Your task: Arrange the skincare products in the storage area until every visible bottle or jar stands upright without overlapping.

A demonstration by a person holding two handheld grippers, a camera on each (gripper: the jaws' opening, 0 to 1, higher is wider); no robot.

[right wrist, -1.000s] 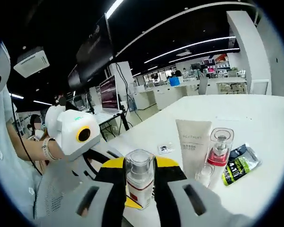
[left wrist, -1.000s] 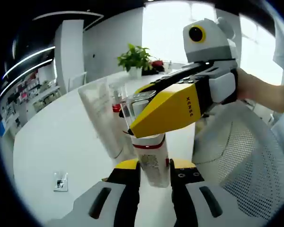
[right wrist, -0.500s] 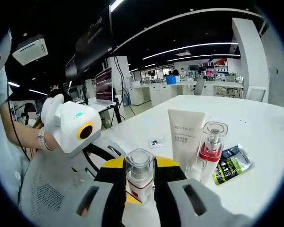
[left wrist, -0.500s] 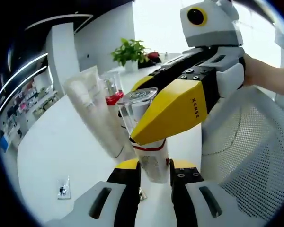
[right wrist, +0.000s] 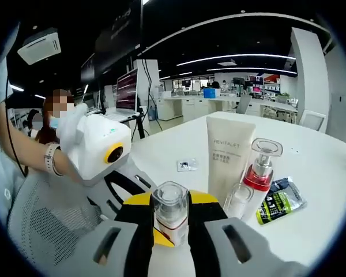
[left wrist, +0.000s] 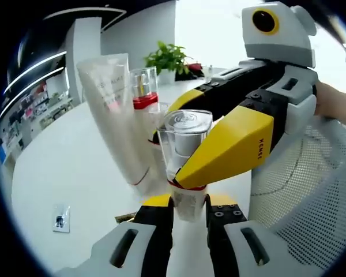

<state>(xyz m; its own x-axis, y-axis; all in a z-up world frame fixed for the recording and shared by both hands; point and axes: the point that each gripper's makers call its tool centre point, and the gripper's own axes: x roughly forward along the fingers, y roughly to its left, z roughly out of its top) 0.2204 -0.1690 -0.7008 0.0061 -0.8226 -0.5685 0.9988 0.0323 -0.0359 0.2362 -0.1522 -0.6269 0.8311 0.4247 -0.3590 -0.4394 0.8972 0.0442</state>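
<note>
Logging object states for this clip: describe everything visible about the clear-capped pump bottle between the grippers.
The pump bottle has a clear cap over a silver pump, a red band and a pale printed body. It stands roughly upright, clamped low by the left gripper and near the band by the right gripper, close beside the white tube.

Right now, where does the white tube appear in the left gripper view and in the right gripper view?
Left gripper view: the white tube stands upper left of centre, left of the clear-capped bottle that both grippers hold.
Right gripper view: the white tube stands right of centre, behind and to the right of that bottle.
Shared landmark: the red-collared pump bottle next to the tube.
</note>
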